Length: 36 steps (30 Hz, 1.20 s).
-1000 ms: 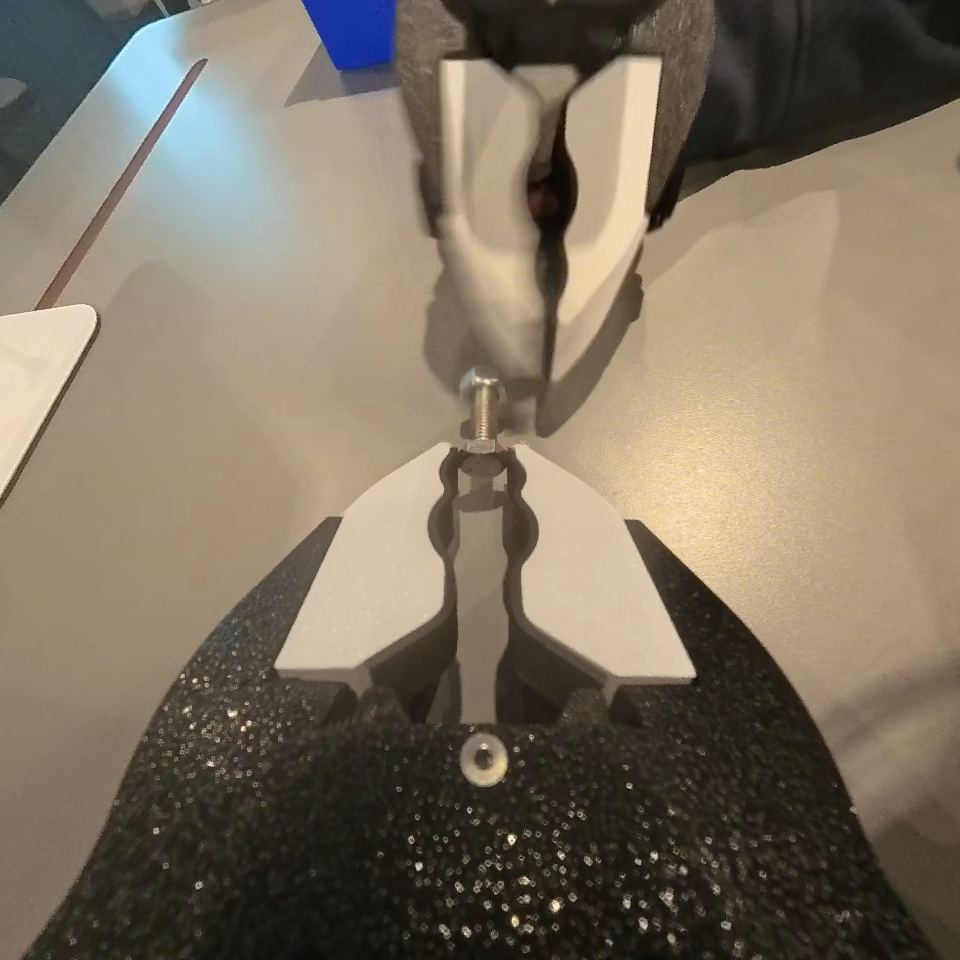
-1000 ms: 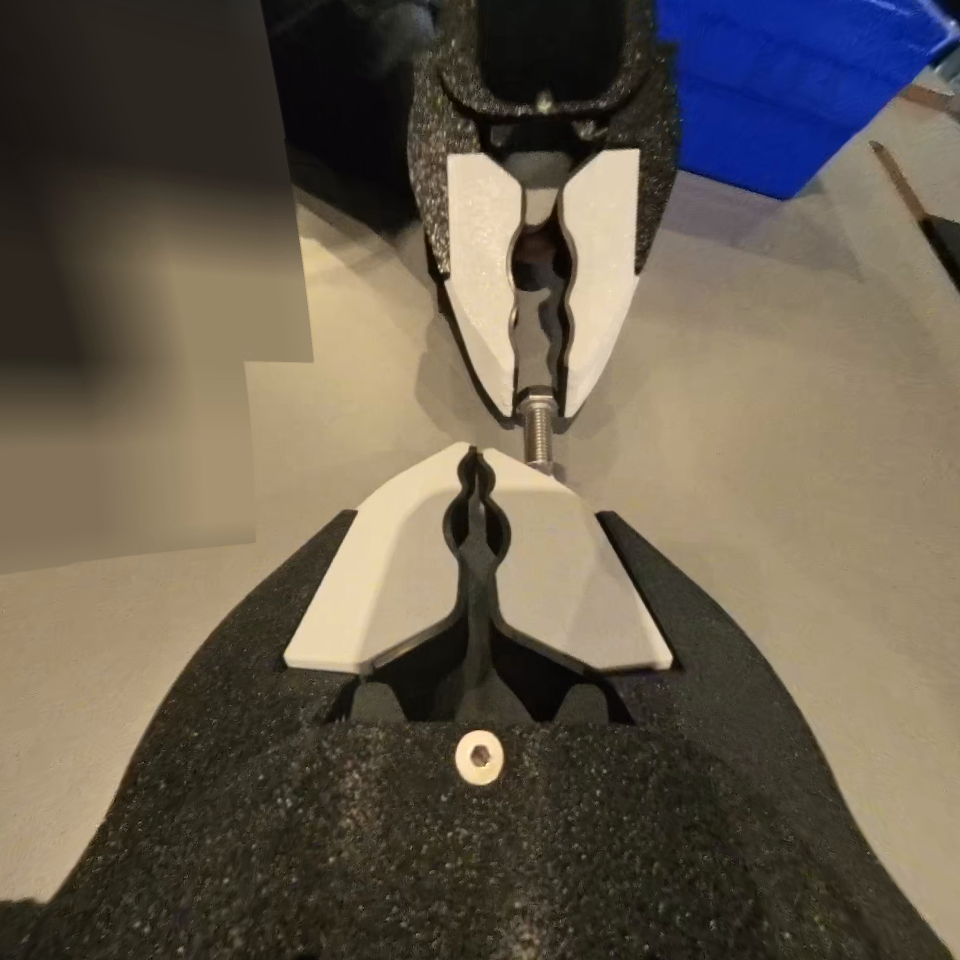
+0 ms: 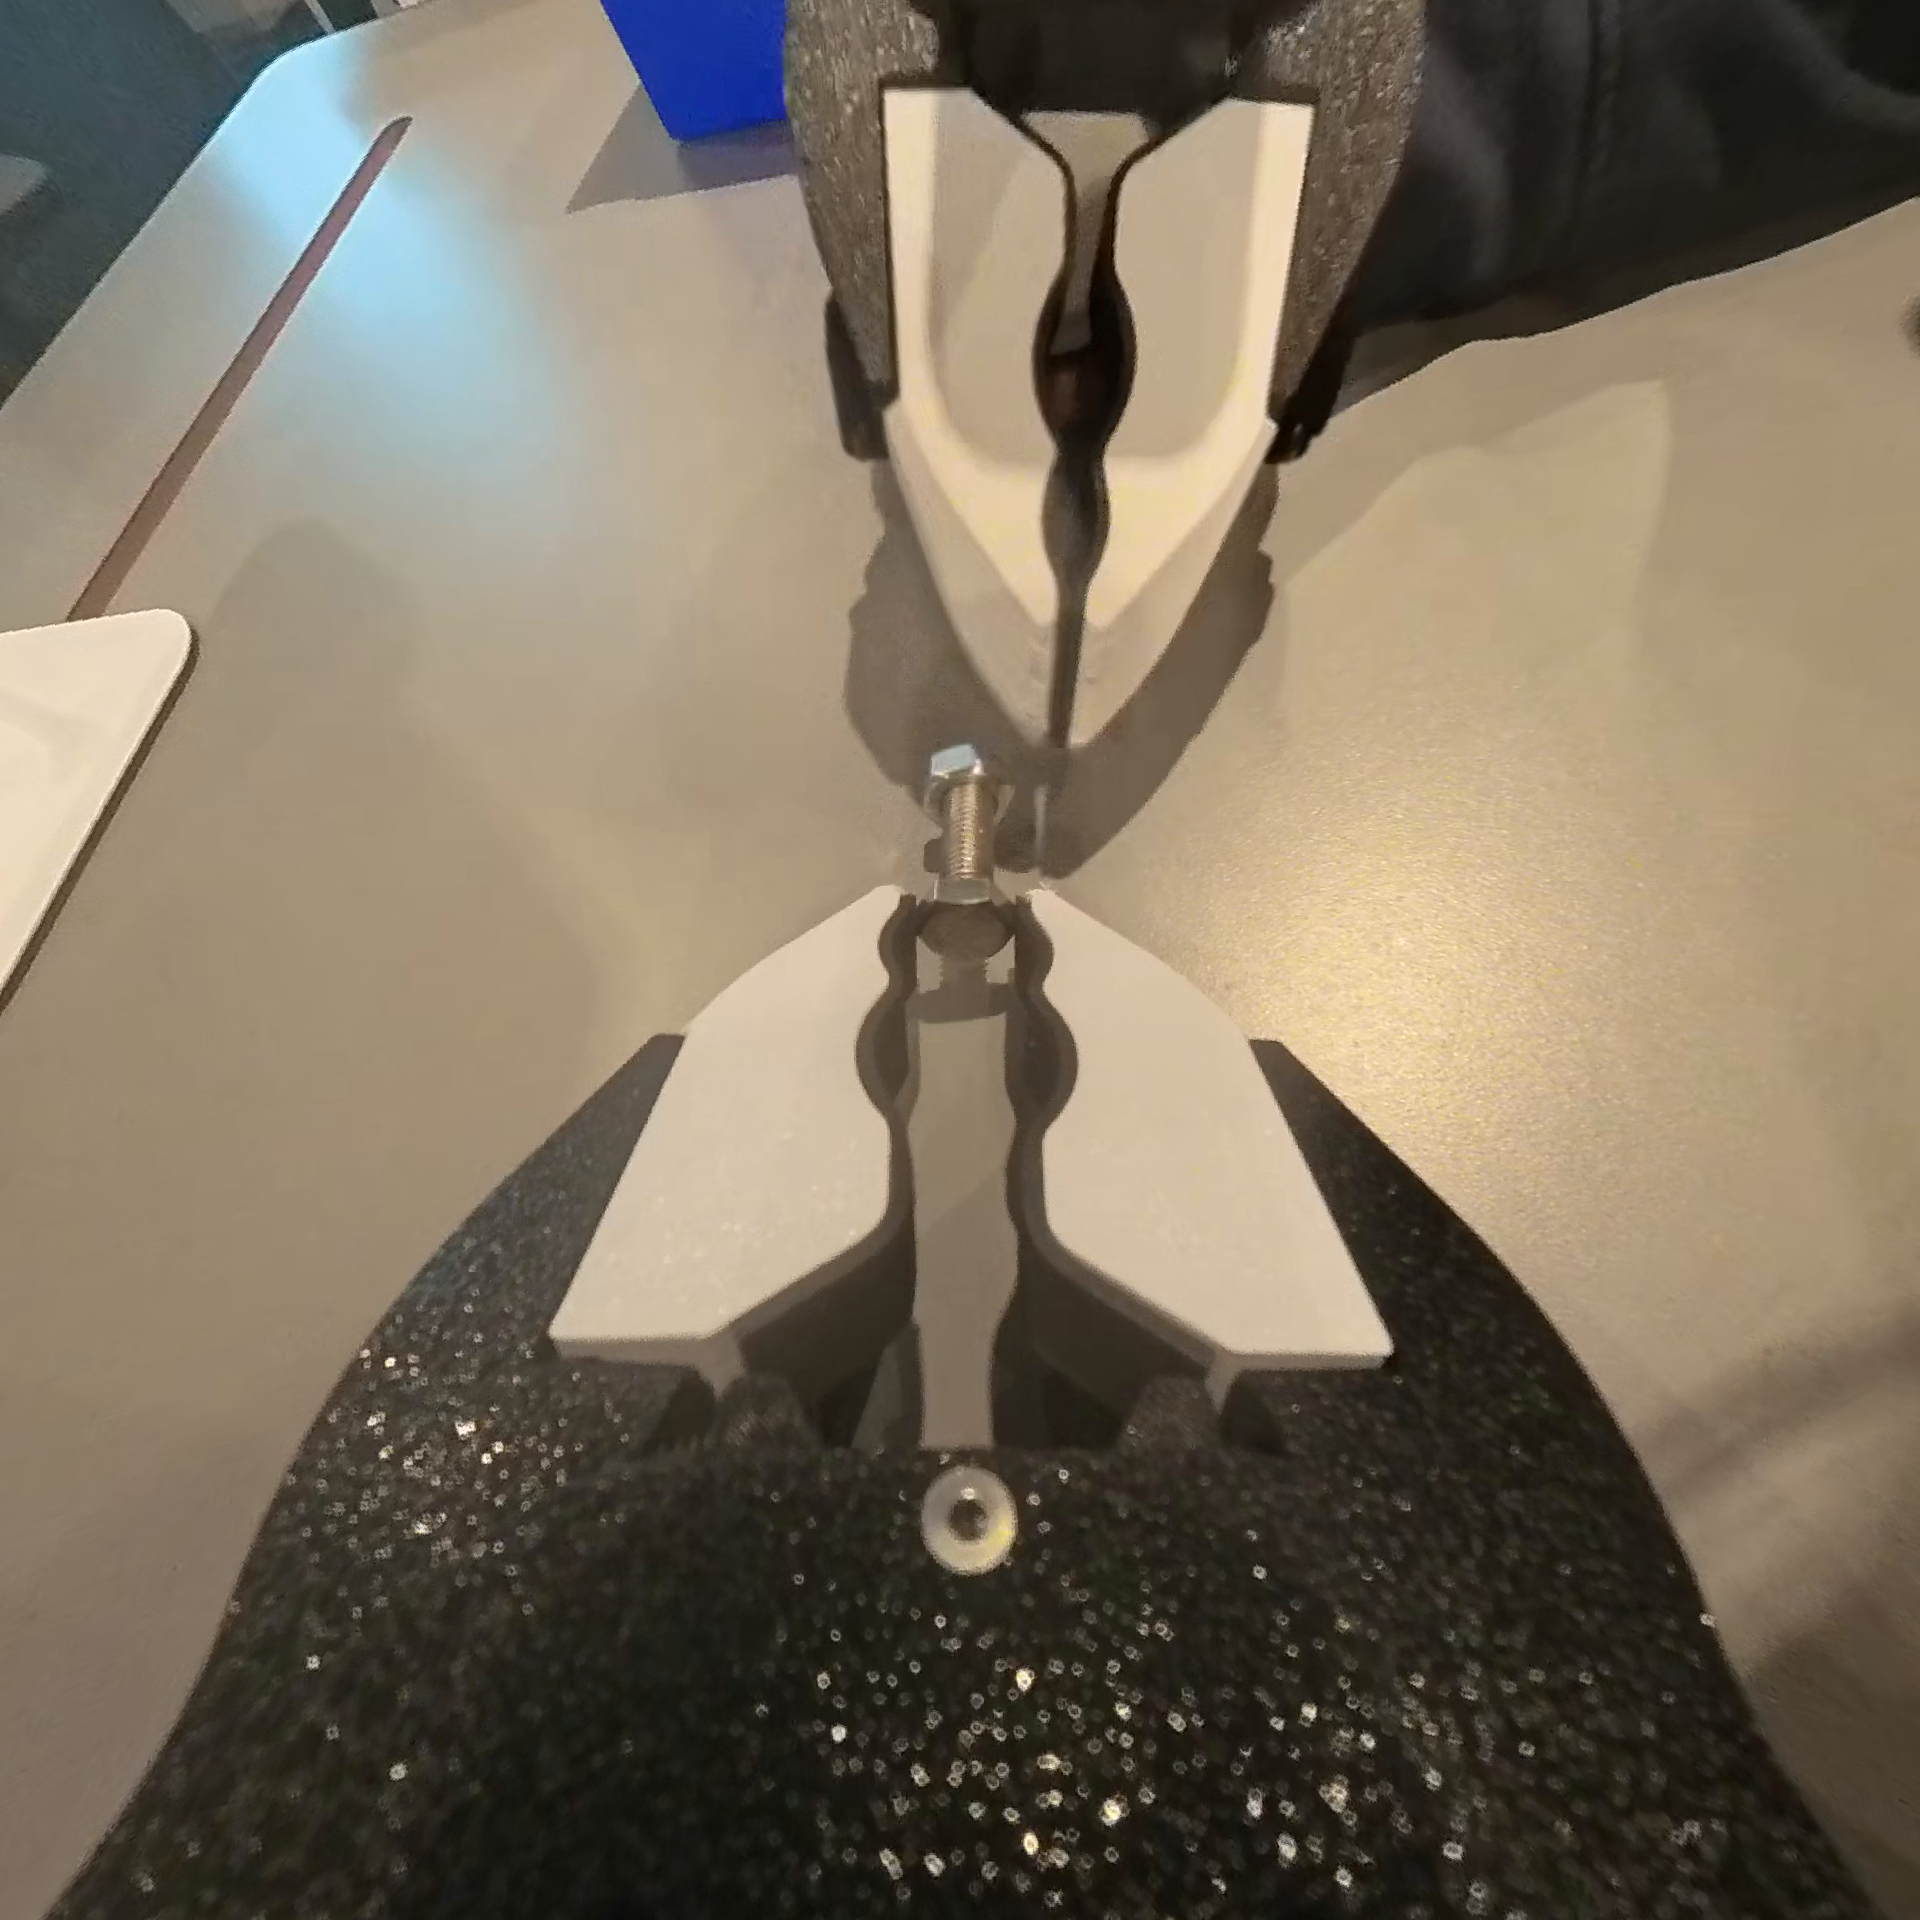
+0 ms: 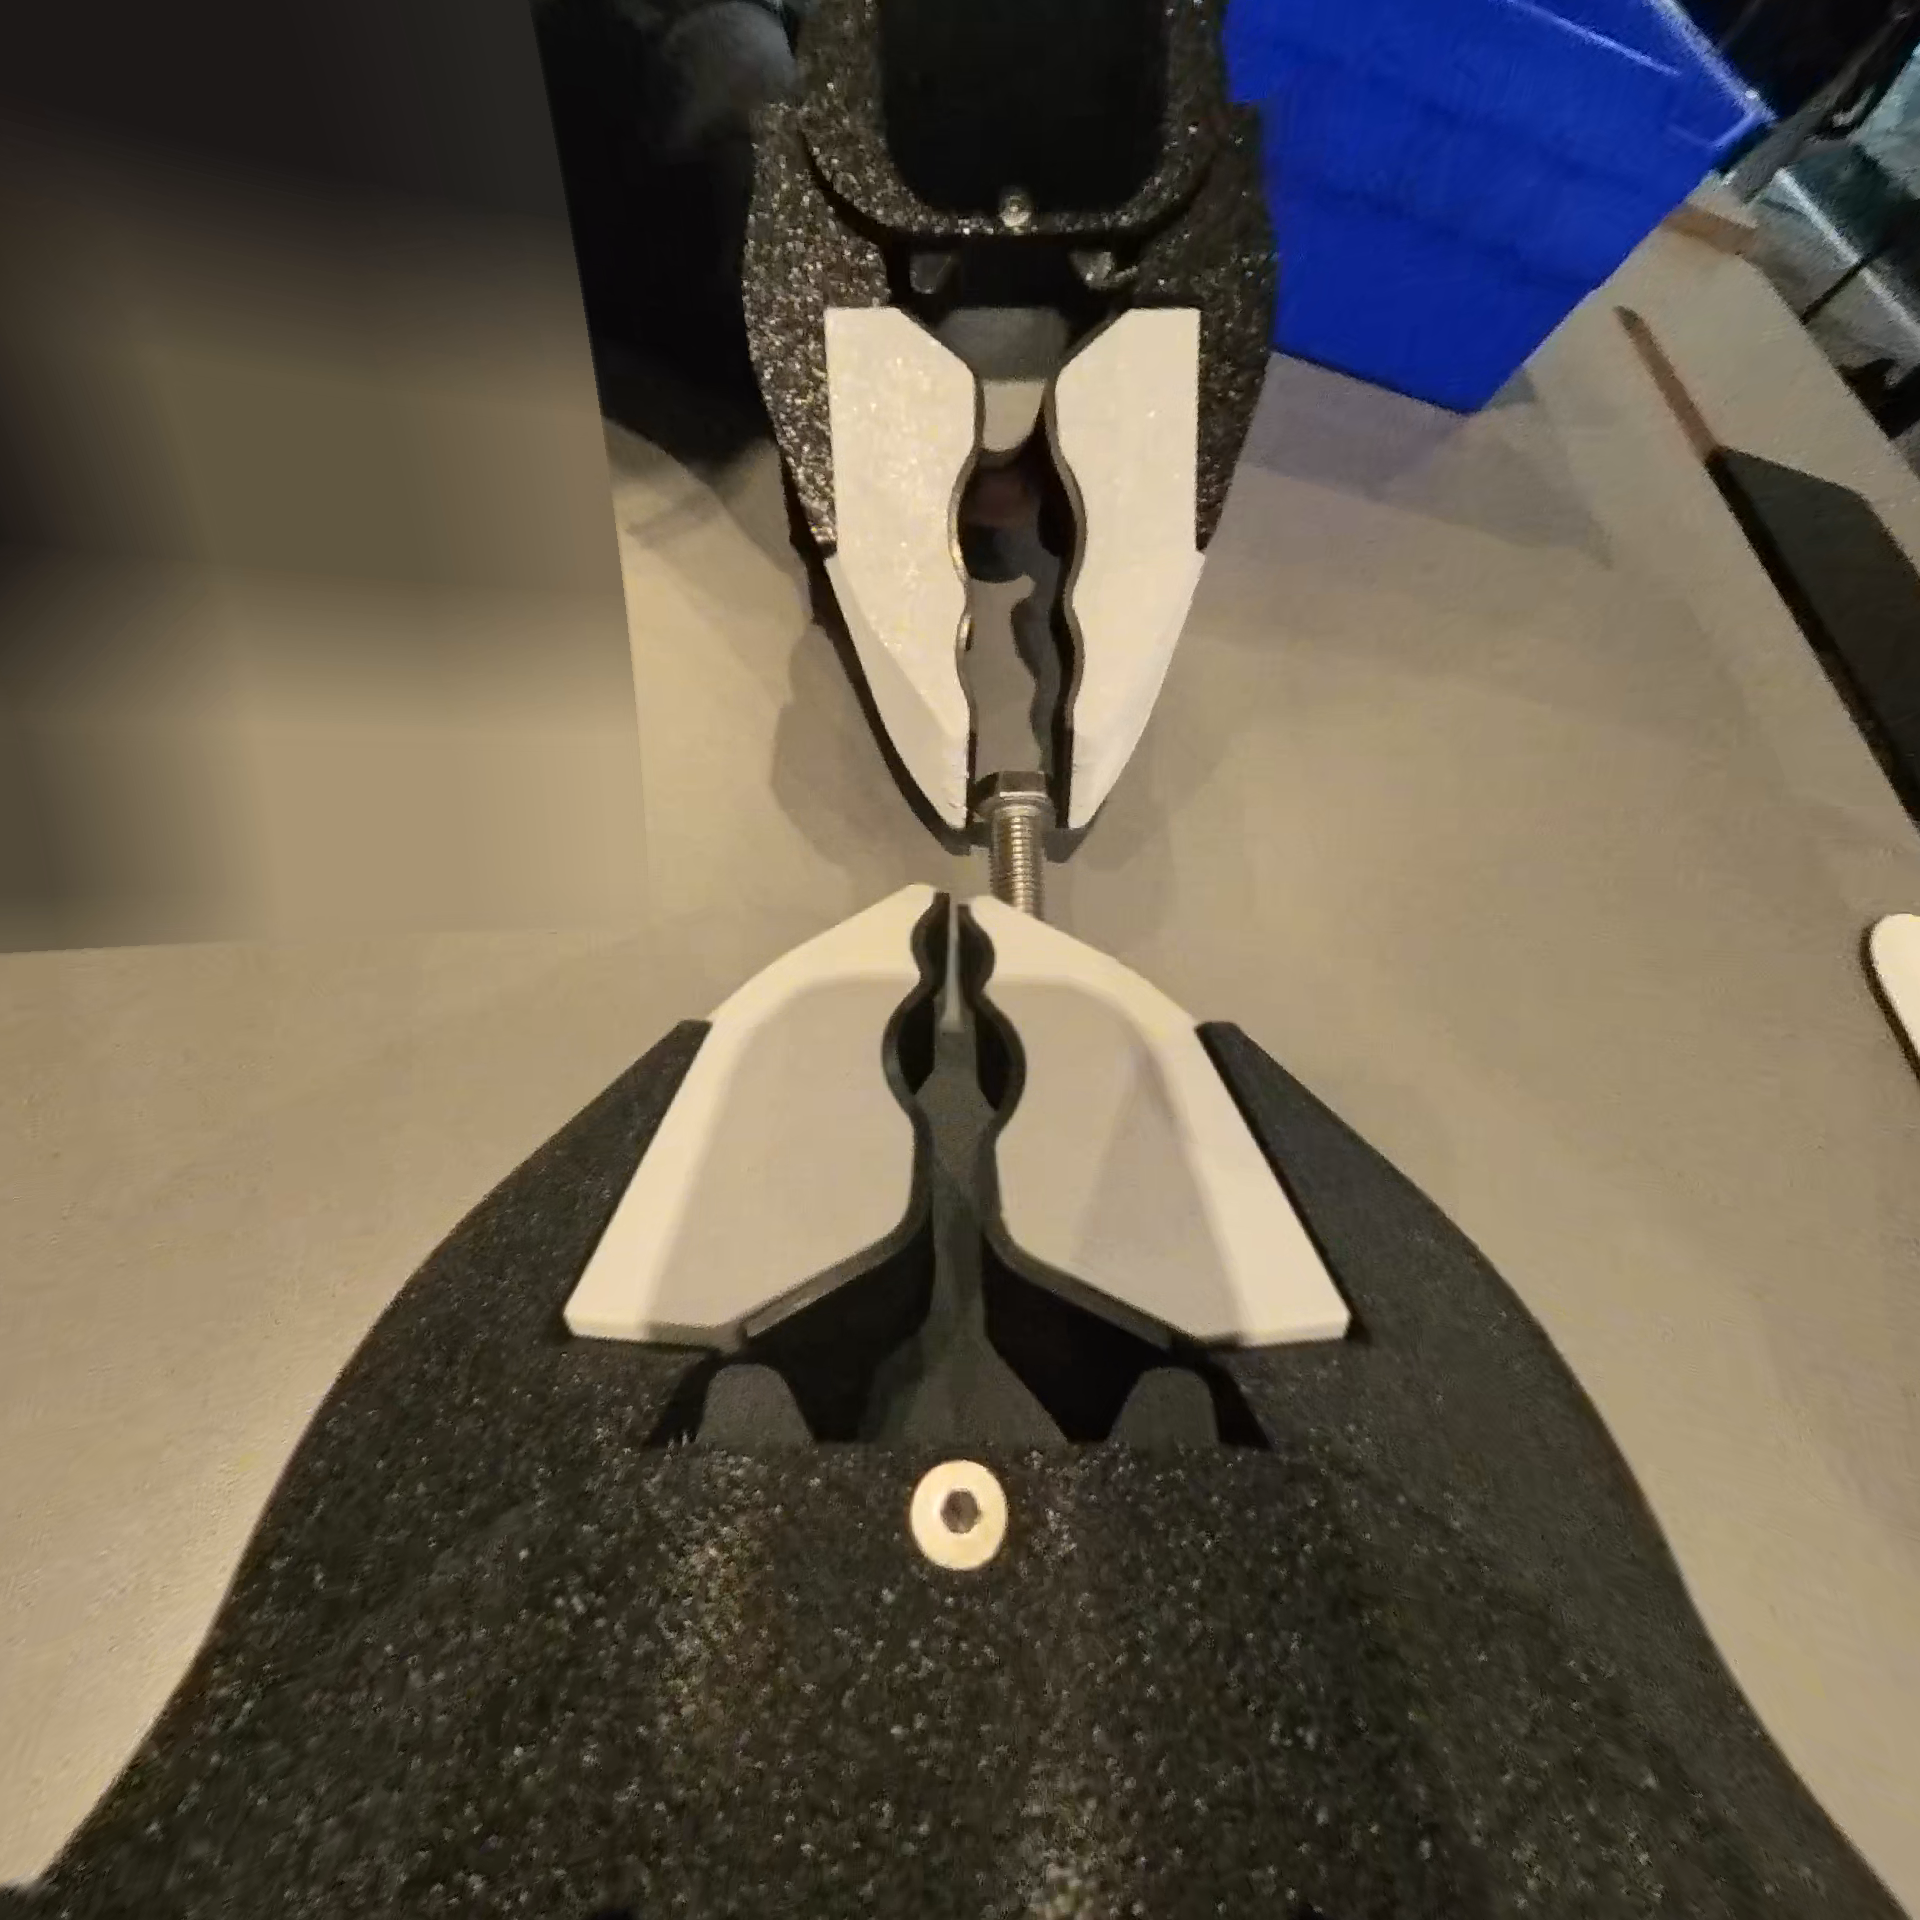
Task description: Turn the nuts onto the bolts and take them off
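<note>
A silver bolt is held level above the grey table. My left gripper is shut on its near end, with a hex piece right at the fingertips. Another hex piece sits at the bolt's far end. I cannot tell which is the nut. My right gripper faces the left one, shut and empty. Its tips lie just beside the bolt, whose far end is hidden behind its right finger. The right gripper also shows in the left wrist view, and the left gripper shows in the right wrist view.
A blue bin stands at the table's far side. A white tray lies at the table's edge. A black flat plate lies near a dark groove. A person's dark sleeve is behind the right gripper. The grippers are tip to tip, or close to it.
The right gripper was tilted and blurred at the bolt's far hex. It now sits level, slightly to the side of it. The left gripper still holds the bolt.
</note>
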### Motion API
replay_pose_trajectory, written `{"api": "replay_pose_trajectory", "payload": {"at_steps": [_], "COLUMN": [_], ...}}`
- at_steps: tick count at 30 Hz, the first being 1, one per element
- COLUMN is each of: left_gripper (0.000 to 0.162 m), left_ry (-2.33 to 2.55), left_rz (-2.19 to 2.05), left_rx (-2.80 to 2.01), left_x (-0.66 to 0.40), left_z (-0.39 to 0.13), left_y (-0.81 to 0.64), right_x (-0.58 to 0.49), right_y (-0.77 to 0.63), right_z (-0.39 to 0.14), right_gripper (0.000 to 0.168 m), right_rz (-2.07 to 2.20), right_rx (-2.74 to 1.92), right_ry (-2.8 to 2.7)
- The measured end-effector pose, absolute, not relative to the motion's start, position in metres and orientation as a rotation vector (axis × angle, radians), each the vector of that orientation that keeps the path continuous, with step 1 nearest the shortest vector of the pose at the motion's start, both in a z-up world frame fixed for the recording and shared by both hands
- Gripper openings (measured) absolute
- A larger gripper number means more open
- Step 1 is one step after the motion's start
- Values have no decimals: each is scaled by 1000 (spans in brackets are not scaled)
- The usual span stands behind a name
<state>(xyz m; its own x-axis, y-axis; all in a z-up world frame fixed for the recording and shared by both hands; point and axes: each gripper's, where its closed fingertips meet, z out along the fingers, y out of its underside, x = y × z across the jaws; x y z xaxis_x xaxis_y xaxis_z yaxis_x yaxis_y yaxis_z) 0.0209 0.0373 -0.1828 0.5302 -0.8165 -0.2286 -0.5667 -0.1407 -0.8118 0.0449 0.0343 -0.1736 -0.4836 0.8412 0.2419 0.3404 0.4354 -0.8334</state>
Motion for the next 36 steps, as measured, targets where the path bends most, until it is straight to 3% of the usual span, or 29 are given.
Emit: {"api": "replay_pose_trajectory", "payload": {"at_steps": [3, 6, 12, 17, 20, 21, 25, 32, 34, 35, 36], "left_gripper": [17, 17, 17, 17, 17, 17, 17, 17, 17, 17, 17], "left_ry": [1145, 1145, 1144, 1145, 1145, 1145, 1145, 1146, 1146, 1146, 1145], "left_rz": [-333, -333, -333, -333, -332, -333, -333, -333, -332, -333, -333], "left_rx": [-1828, -1827, -1829, -1828, -1827, -1827, -1828, -1827, -1827, -1827, -1827], "left_x": [21, 21, 21, 21, 21, 21, 21, 21, 21, 21, 21], "left_z": [-183, -183, -183, -183, -183, -183, -183, -183, -183, -183, -183], "left_y": [37, 37, 37, 37, 37, 37, 37, 38, 38, 38, 38], "right_x": [41, 39, 46, 37, 38, 41, 44, 38, 39, 43, 45], "right_y": [41, 43, 30, 45, 43, 38, 34, 45, 42, 37, 33], "right_z": [-176, -181, -175, -179, -181, -182, -179, -182, -183, -185, -186], "right_gripper": [18, 24, 0, 33, 27, 15, 0, 25, 18, 2, 2], "right_rz": [912, 856, 999, 859, 851, 879, 943, 840, 852, 879, 908], "right_rx": [-1020, -1021, -998, -1036, -1018, -1004, -1008, -1025, -1016, -1006, -1005], "right_ry": [-2001, -2011, -2050, -1991, -2017, -2045, -2057, -2010, -2033, -2071, -2099]}}
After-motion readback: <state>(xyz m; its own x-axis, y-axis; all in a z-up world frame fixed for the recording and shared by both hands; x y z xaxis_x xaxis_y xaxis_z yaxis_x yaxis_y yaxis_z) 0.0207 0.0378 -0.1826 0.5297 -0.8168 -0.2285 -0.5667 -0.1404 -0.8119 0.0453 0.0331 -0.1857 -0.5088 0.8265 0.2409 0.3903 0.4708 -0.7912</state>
